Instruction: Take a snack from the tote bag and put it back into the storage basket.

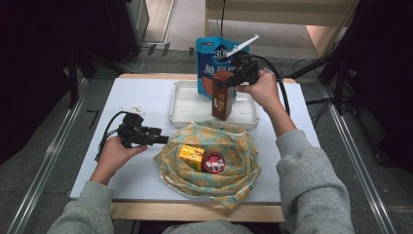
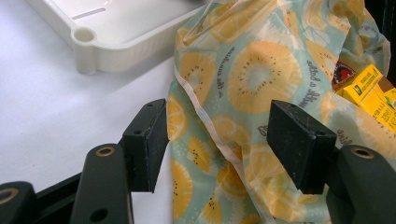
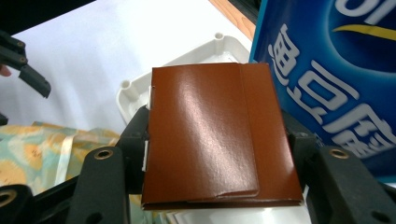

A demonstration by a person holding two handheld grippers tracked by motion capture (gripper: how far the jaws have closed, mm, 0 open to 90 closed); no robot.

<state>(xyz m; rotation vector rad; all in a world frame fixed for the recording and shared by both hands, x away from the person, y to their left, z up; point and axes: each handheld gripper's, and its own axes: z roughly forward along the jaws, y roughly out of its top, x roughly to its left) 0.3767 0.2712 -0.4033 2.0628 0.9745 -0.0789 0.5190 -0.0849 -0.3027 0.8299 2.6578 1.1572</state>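
My right gripper (image 1: 225, 84) is shut on a tall brown carton (image 1: 223, 97), held upright over the white tray (image 1: 182, 105); the right gripper view has the brown carton (image 3: 210, 135) clamped between both jaws. A blue pouch (image 1: 218, 58) stands at the tray's back; the blue pouch (image 3: 327, 74) is right behind the carton. My left gripper (image 1: 163, 139) is open at the left edge of a lemon-print cloth (image 1: 229, 156), its jaws straddling the cloth (image 2: 224, 140) without pinching it. A yellow box (image 1: 191, 157) and a round red tin (image 1: 213, 163) lie in the cloth.
A white mat (image 1: 141, 102) covers the table. The tray's corner (image 2: 86, 39) lies just beyond the left gripper. The table's wooden front edge (image 1: 195, 210) runs near the person's sleeves. Black cables trail from both grippers.
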